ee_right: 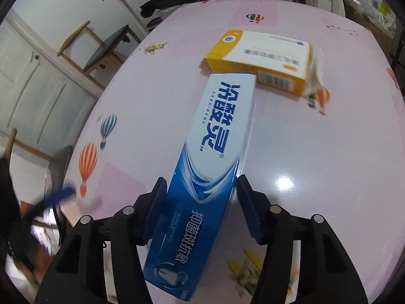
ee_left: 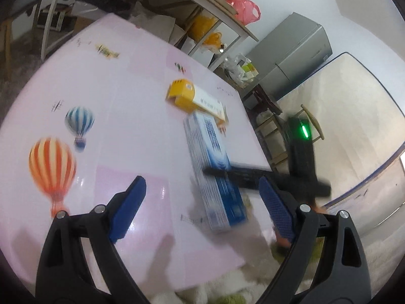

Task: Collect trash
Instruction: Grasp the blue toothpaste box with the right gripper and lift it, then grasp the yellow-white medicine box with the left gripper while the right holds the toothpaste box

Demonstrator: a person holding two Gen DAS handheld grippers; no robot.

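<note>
Cluttered room, with a glossy pink table (ee_right: 316,152) printed with hot-air balloons and small planes. On the table, two cardboard boxes: one long blue-and-white toothpaste box (ee_right: 210,167) and one shorter yellow-and-white box (ee_right: 263,55).

Toothpaste box lying flat, long axis running straight away from the right gripper (ee_right: 201,202), white end pointing at the yellow box and meeting or overlapping its near side, blue end nearest the camera. Yellow box lying crosswise to it, forming a rough T.

Right gripper closed around the blue end of the toothpaste box, one blue pad on each long side; firm contact on the right-hand pad hard to confirm.

Left gripper (ee_left: 202,202) spread wide and holding nothing, hovering above the near part of the table, toothpaste box (ee_left: 215,172) ahead between its fingers, yellow box (ee_left: 195,97) farther off. Black body of the right gripper (ee_left: 265,177), blurred, reaching across the toothpaste box in this view.

Around the table: two wooden chairs (ee_right: 101,48), a shelf unit (ee_left: 202,2) with pink and yellow bags, a grey fridge (ee_left: 291,55), a mattress (ee_left: 341,126) leaning on the wall.
</note>
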